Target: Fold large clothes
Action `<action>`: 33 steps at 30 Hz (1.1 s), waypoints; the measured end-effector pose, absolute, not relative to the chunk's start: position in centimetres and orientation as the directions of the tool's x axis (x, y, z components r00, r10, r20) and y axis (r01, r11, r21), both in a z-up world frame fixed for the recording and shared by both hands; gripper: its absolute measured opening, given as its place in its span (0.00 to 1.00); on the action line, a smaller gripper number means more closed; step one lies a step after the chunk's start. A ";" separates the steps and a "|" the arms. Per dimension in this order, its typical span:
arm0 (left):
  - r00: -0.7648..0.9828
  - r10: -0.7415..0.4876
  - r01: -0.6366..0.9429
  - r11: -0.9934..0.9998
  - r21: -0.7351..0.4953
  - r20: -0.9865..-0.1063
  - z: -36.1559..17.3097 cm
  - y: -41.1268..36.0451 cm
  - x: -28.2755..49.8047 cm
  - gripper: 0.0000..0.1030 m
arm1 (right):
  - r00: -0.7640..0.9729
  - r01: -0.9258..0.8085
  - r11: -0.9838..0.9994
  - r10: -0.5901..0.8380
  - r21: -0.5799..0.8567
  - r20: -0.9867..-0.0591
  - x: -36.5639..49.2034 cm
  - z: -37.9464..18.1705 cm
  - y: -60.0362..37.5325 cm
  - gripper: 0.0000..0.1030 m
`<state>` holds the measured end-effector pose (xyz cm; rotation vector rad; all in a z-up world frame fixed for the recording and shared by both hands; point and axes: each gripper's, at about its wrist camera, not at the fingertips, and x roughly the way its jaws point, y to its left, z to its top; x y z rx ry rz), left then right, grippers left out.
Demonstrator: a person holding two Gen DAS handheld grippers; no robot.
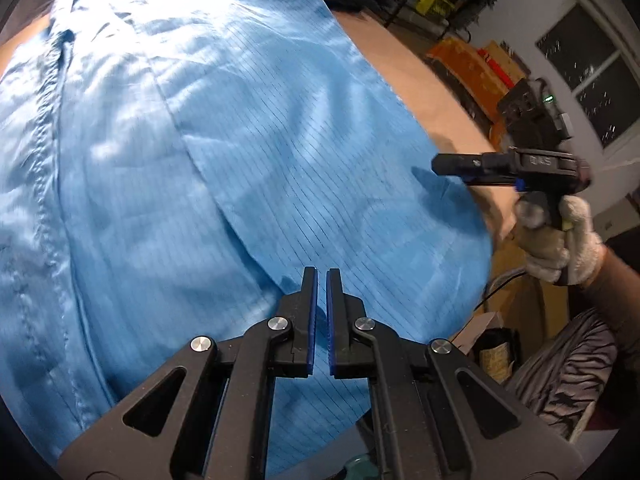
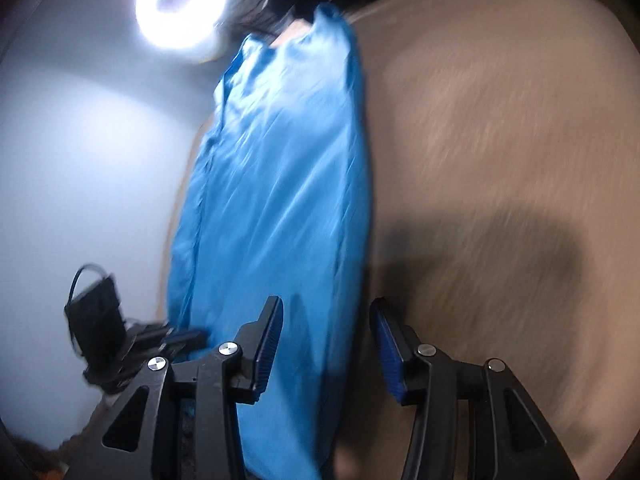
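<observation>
Large light-blue pinstriped garment (image 1: 248,152) spread flat across tan surface (image 1: 400,80), one panel folded over middle. Left hand-held gripper (image 1: 322,276) low over near hem, blue pads pressed together, nothing visibly between. Right hand-held gripper (image 2: 326,312) spread, jaws empty, over garment's right edge; blurred view, contact perhaps none. White-gloved hand (image 1: 568,240) grips its handle. Bright ring light (image 2: 182,4) beyond.
</observation>
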<state>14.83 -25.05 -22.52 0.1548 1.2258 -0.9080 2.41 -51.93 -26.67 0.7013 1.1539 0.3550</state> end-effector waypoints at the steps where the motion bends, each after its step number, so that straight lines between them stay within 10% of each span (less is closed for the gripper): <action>1: 0.047 -0.497 0.676 0.655 -0.339 -0.867 -23.0 -25.4 14.8 0.01 | 0.374 0.084 0.755 0.581 0.650 -0.723 2.1 -26.5 -51.4 0.31; 3: 0.049 -0.459 0.680 0.666 -0.307 -0.887 -24.0 -26.0 14.7 0.00 | 0.337 0.075 0.787 0.558 0.612 -0.758 2.1 -26.5 -49.8 0.09; 6: 0.056 -0.465 0.674 0.670 -0.310 -0.883 -23.3 -26.1 14.9 0.01 | 0.343 0.077 0.810 0.526 0.581 -0.778 2.6 -26.0 -47.4 0.01; 15: 0.200 -0.650 0.558 0.690 -0.460 -0.733 -15.3 -18.0 17.3 0.01 | 0.402 0.059 0.948 0.264 0.313 -0.877 1.9 -21.4 -43.2 0.00; 33: 0.427 -0.656 0.323 0.754 -0.572 -0.622 -12.8 -2.9 21.1 0.01 | 0.423 -0.297 0.953 0.183 0.055 -0.888 6.2 -17.7 -26.0 0.00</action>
